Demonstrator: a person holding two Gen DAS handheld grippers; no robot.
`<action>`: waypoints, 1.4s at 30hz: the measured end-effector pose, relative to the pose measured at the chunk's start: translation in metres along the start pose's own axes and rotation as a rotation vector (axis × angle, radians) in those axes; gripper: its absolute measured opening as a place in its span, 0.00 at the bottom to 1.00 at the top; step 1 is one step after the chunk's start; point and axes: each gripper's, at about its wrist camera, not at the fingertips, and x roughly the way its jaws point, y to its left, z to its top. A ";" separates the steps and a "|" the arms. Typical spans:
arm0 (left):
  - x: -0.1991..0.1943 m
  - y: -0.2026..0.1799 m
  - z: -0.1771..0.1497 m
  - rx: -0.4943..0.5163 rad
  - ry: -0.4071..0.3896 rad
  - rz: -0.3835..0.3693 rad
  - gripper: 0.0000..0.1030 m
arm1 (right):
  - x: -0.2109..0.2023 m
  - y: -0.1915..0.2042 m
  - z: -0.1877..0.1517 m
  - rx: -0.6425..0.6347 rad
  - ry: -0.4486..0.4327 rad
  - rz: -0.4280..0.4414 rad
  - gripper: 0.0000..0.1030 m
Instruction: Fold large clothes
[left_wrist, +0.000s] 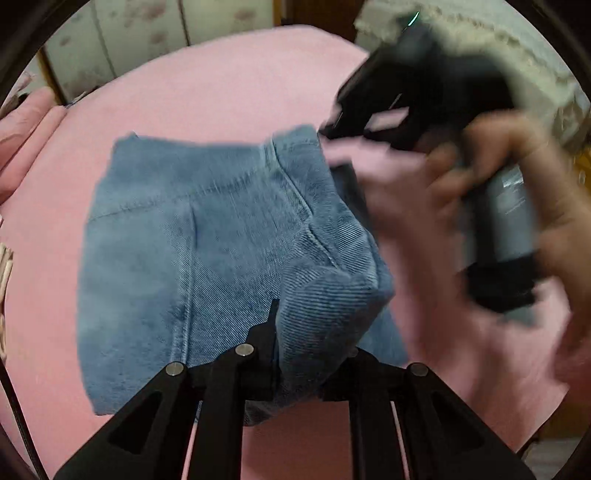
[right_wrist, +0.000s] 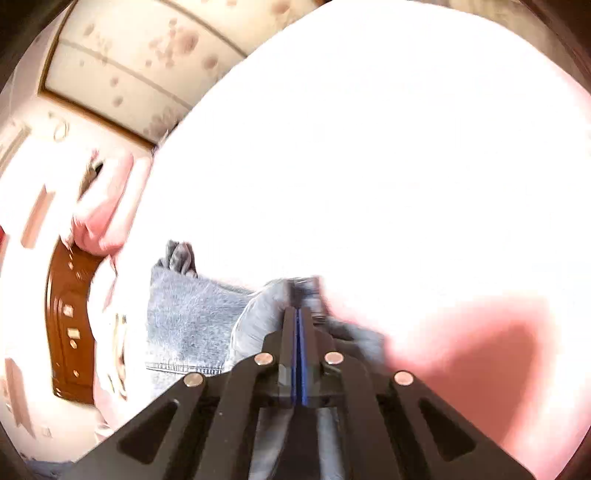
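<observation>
Folded jeans (left_wrist: 207, 251) on bedsheet (left_wrist: 221, 85), left claw (left_wrist: 310, 332) pinching their near fold, cupboard (left_wrist: 147, 26) behind

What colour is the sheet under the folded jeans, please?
Pink sheet, clearest in the left wrist view; jeans are blue.

Soft light on the left view, blown-out right view

Your right wrist view clips the pink sheet (right_wrist: 369, 147) to white; your hand (left_wrist: 498, 206) smears with motion blur, and fisheye edges bend and darken.
</observation>
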 end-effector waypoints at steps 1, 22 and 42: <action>0.007 -0.006 -0.006 0.042 0.016 0.019 0.12 | -0.014 -0.011 -0.008 0.015 -0.016 0.007 0.02; -0.025 0.107 -0.037 -0.096 0.273 0.003 0.73 | 0.032 0.032 -0.066 0.041 0.270 0.114 0.38; -0.034 0.209 -0.033 -0.304 0.164 0.016 0.53 | -0.024 0.087 -0.073 -0.258 -0.139 -0.287 0.13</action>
